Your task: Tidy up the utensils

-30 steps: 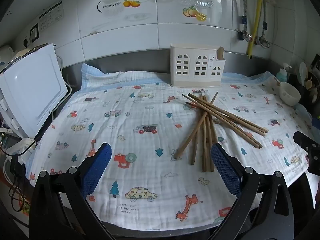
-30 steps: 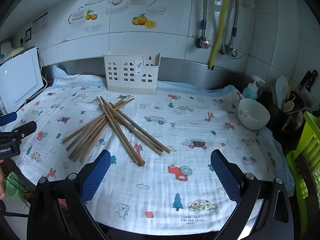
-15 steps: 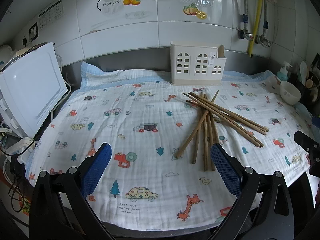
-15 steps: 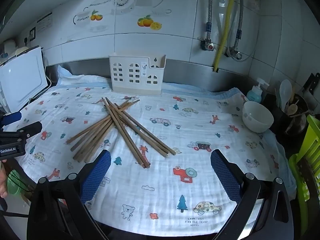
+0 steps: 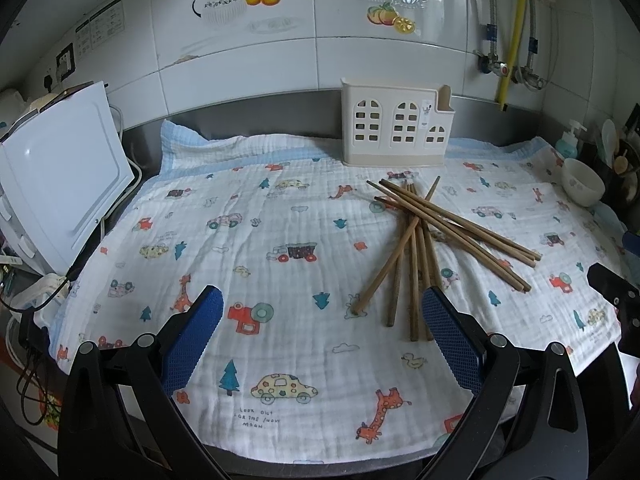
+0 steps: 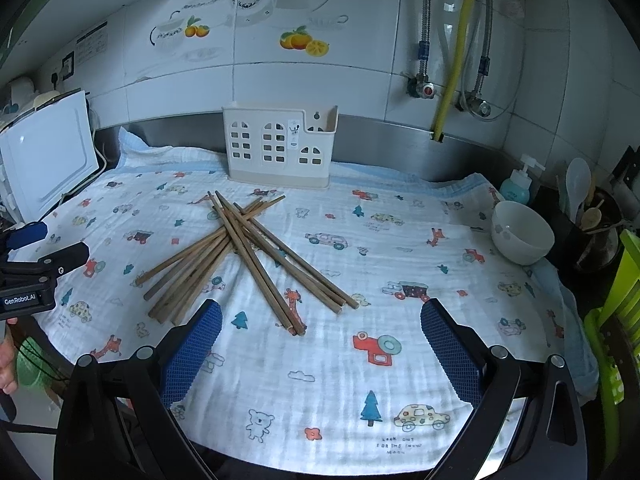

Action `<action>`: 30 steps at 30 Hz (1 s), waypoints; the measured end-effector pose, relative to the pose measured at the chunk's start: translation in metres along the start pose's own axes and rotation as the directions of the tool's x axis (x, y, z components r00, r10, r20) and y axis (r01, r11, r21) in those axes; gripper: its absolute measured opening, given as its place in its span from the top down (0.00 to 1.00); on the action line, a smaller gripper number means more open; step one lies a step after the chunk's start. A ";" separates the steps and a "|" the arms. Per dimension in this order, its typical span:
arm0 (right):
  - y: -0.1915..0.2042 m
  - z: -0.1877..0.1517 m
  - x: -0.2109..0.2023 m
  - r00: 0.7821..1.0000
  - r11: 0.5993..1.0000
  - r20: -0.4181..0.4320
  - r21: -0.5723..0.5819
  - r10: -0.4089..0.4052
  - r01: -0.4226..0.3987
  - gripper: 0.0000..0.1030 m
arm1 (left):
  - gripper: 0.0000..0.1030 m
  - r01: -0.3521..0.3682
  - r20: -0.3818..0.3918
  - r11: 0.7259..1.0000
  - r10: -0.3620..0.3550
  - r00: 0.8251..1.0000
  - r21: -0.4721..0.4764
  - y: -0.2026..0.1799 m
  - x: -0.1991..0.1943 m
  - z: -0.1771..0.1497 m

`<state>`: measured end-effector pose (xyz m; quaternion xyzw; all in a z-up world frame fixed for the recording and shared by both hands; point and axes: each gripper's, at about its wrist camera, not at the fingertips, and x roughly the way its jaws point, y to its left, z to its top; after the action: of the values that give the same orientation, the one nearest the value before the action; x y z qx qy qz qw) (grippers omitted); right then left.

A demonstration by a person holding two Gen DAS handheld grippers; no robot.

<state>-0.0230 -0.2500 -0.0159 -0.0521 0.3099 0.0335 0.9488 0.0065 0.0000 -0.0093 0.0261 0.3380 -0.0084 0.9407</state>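
Observation:
Several brown wooden chopsticks [image 5: 424, 240] lie crossed in a loose pile on a patterned white cloth [image 5: 260, 264]; they also show in the right wrist view [image 6: 244, 256]. A cream house-shaped utensil holder [image 5: 396, 128] stands upright at the back by the wall, also in the right wrist view [image 6: 280, 148]. My left gripper [image 5: 320, 324] is open and empty, near the cloth's front edge, left of the pile's near ends. My right gripper [image 6: 320, 336] is open and empty, just in front of the pile.
A white appliance with a raised lid [image 5: 60, 184] stands at the left edge. A white bowl [image 6: 522, 232], a soap bottle [image 6: 516, 188] and a dark pot of spoons [image 6: 592, 224] stand at the right. A green rack [image 6: 616, 320] is far right.
Both grippers have moved slightly forward toward the chopsticks and holder. Both stay open. The chopsticks have not moved.

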 end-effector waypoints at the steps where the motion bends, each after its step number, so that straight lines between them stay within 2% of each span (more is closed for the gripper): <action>1: 0.000 -0.001 0.001 1.000 1.000 0.000 0.000 0.001 -0.001 0.06 | 0.05 0.001 0.000 1.000 -0.001 1.000 -0.001 0.000 0.001 0.000; 30: 0.002 0.000 0.007 1.000 1.000 -0.009 -0.001 0.021 -0.021 0.07 | 0.05 -0.020 -0.007 1.000 0.020 1.000 0.014 0.000 0.011 0.005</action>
<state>-0.0172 -0.2473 -0.0202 -0.0495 0.3148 0.0432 0.9469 0.0177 0.0001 -0.0123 0.0359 0.3409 -0.0014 0.9394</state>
